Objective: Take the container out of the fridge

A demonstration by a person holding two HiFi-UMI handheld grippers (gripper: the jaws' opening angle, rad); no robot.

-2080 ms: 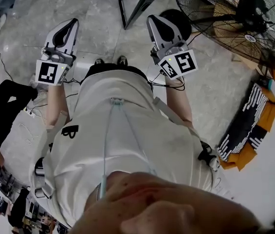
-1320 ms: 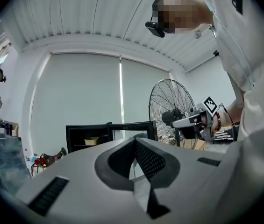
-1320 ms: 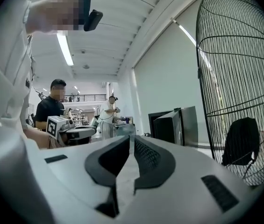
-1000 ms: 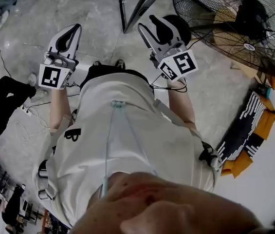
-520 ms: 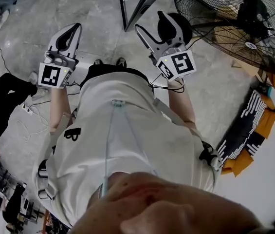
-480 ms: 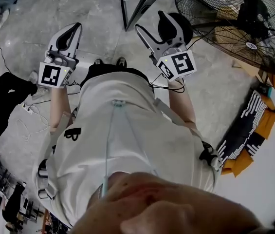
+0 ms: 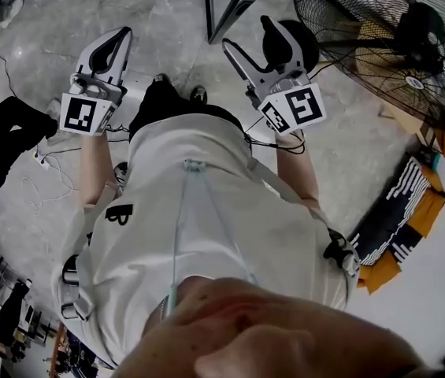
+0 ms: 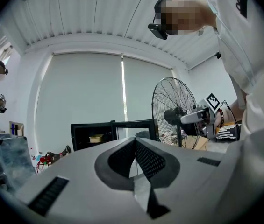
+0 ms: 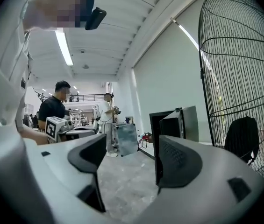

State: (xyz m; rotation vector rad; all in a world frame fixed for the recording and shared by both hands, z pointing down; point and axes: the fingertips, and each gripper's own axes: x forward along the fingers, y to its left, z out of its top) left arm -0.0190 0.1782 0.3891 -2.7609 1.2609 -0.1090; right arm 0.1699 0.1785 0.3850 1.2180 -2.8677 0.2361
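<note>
Left gripper (image 8: 135,141) is sitting fully closed, gripping nothing. Right gripper (image 9: 132,155) jaws have just been opening and are gaping wide, nothing between them. Container (image 8: 96,138) is sitting on a shelf inside the open fridge (image 8: 81,141), well apart from both.

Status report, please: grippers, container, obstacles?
Left gripper shut, empty. Right gripper jaws just opened, empty. Yellowish container inside open fridge, untouched. Floor fan at right, not blocking.

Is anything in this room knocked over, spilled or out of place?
Nothing looks spilled or toppled. The only odd things are that the small black fridge has its door open, with a yellowish container on its shelf, and loose cables trail across the floor.
</note>
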